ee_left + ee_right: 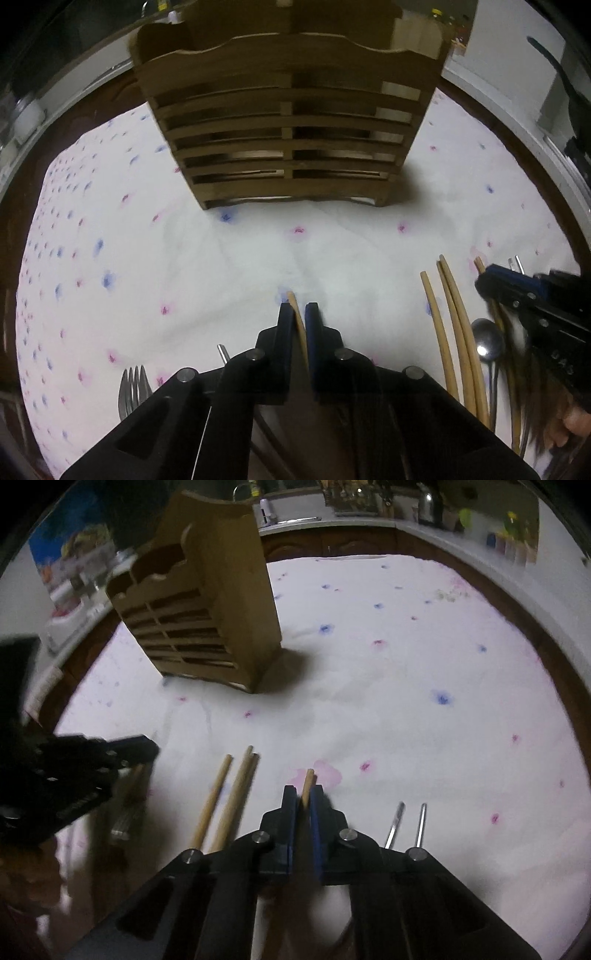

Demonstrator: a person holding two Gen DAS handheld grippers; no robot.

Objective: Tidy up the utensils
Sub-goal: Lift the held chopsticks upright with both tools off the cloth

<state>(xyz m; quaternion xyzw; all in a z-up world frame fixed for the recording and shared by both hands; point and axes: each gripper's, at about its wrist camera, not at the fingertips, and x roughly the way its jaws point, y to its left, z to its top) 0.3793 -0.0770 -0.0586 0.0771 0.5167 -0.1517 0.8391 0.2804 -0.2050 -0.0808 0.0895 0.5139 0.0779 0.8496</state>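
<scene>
The left gripper (300, 314) is pinching a single wooden chopstick (300, 328) between its fingers, the stick's tip poking just past the blue pads. Close by on its left, a fork (133, 387) is lying on the cloth with its tines showing, and a thin metal handle end (221, 352) is sticking up beside it. To its right, three loose chopsticks (452, 332) are resting side by side on the flowered tablecloth (184, 240), with a spoon (487, 341) lying just beside them.

The right gripper (303, 794) is likewise clamping one chopstick (307, 784), its fingers pressed onto the stick with the end jutting forward. Two slim metal handles (408, 823) are lying just to its right, and the loose chopsticks are showing on its left in that view.

Farther back, near the middle of the cloth, a slatted wooden utensil holder (288, 147) is standing upright, well apart from both grippers; what its compartments hold cannot be told. Beyond the table edge, a cluttered counter (369, 520) is running along the back.
</scene>
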